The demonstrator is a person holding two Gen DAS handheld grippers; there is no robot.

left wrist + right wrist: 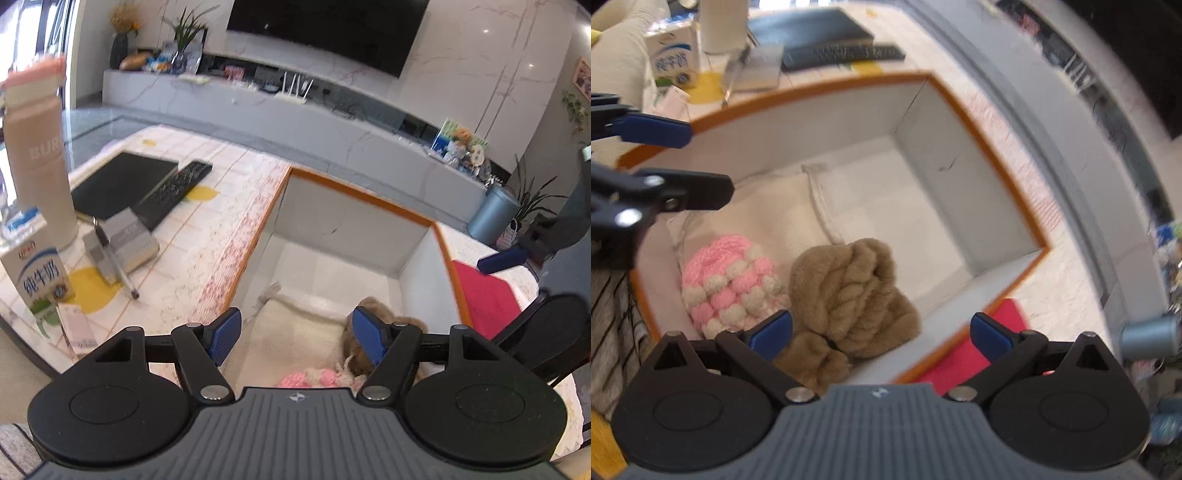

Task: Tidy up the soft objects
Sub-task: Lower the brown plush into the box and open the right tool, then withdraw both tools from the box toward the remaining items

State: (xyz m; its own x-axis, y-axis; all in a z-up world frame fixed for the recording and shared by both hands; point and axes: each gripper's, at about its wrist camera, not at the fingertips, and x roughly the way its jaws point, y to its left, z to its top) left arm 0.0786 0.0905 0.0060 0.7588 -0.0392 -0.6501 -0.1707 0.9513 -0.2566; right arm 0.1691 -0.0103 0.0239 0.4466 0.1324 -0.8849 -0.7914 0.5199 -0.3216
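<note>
Three soft things lie inside the white box (964,158) with the orange rim: a cream cloth (768,218) spread over the box floor, a pink-and-cream knitted piece (731,284) on that cloth, and a brown plush item (849,295) touching the knitted piece on its side toward the box's middle. Over the box's near end, the right gripper (882,330) hangs spread wide and holds nothing; the brown plush sits just ahead of and between its blue pads (772,332), closer to the left one. At the box's rim, the left gripper (297,334) is also wide apart and empty, with the cream cloth (295,332) between its fingers and the brown plush (391,325) behind its right pad. Beside the box lies a red cloth (967,350), against the outer wall. Beyond the box's far side stand a milk carton (674,59), a black keyboard (860,53) and a black pad (809,33).
</note>
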